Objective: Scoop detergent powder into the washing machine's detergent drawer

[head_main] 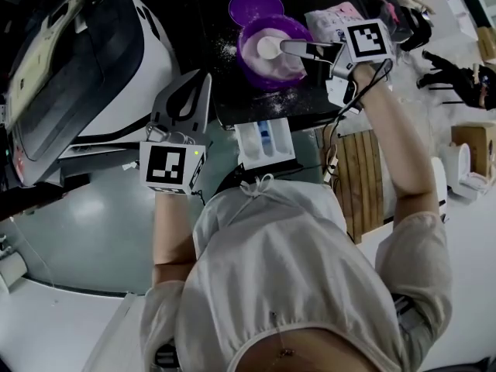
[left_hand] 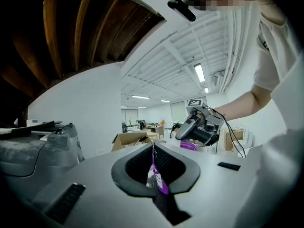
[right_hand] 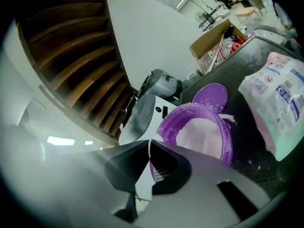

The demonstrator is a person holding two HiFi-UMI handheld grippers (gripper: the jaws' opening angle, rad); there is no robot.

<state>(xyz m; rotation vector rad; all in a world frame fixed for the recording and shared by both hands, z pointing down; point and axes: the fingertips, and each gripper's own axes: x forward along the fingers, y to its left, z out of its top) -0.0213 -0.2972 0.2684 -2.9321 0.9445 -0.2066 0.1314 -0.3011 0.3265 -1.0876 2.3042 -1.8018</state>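
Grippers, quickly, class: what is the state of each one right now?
Left gripper: closed on a thin purple strip; what it is cannot be told.
Right gripper: closed on the handle of a white plastic scoop.

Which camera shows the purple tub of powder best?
The right gripper view: the purple tub sits close and large, white powder showing inside. The head view shows it from above, partly covered by the right gripper. The left gripper view catches only a distant purple sliver.
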